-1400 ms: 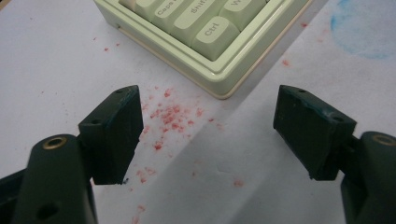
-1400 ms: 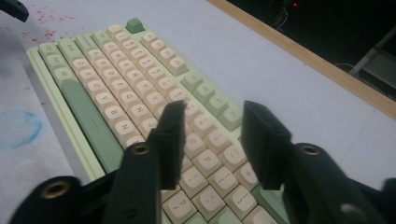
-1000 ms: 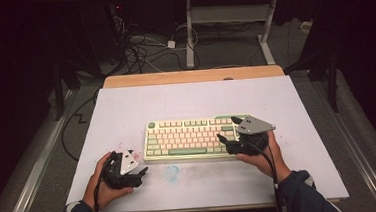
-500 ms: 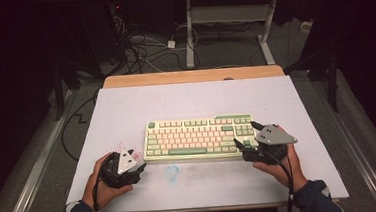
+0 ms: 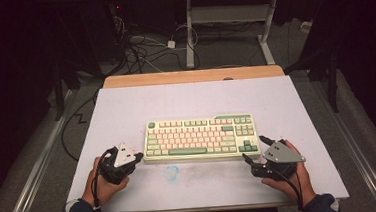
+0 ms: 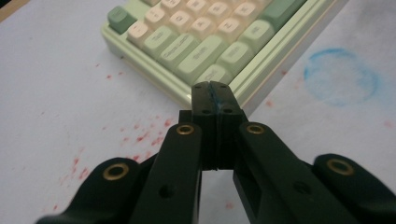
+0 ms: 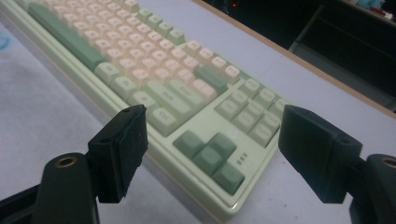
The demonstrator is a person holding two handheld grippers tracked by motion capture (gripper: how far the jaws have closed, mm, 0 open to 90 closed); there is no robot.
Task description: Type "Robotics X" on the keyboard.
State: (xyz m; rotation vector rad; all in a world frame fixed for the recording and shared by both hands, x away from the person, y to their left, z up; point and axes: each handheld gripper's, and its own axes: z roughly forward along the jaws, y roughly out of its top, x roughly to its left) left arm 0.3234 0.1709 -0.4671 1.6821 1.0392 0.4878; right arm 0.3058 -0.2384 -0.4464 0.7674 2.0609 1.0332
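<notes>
Keyboard (image 5: pixel 201 138) at frame centre, flanked by both grippers. Left gripper (image 6: pixel 215 92) has just closed its jaws on nothing (tips at the near corner); right gripper (image 7: pixel 212 154), jaws wide, has drawn back to the lower right, so a grasp seems pending.

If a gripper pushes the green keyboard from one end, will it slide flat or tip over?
The keyboard lies low and wide on the smooth white table, so it would probably slide, not tip. Pushed at one end, it may turn. Its thick case looks stiff and rather heavy.
</notes>
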